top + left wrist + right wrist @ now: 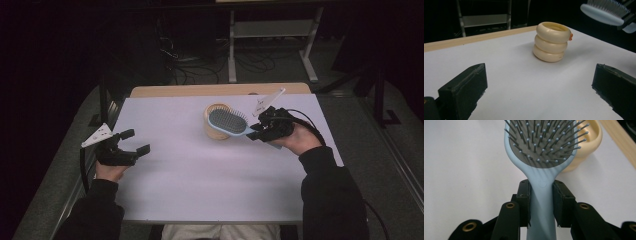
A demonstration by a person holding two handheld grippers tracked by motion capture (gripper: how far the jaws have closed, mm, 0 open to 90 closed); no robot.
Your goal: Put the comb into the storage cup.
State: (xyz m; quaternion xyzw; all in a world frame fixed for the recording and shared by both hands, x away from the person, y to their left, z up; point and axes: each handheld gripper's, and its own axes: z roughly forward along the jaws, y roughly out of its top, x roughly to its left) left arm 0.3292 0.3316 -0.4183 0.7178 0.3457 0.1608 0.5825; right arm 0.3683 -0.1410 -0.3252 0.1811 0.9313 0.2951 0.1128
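Note:
A light blue hairbrush (227,122) with grey bristles hangs above a cream ringed cup (216,131) near the table's far middle. My right gripper (257,131) is shut on the hairbrush handle (541,192), both pads pressing its sides just below the brush head (544,142), bristles facing up. The cup (552,42) stands upright on the white table (200,170), looking like three stacked rings with a small orange spot on its rim. Over the left edge, my left gripper (135,141) is held wide open with nothing between its fingers (464,90).
A wooden strip (220,90) runs along the table's far edge. Beyond it are metal stand legs (232,55) and cables on a dark floor. White tabletop spreads between the two hands.

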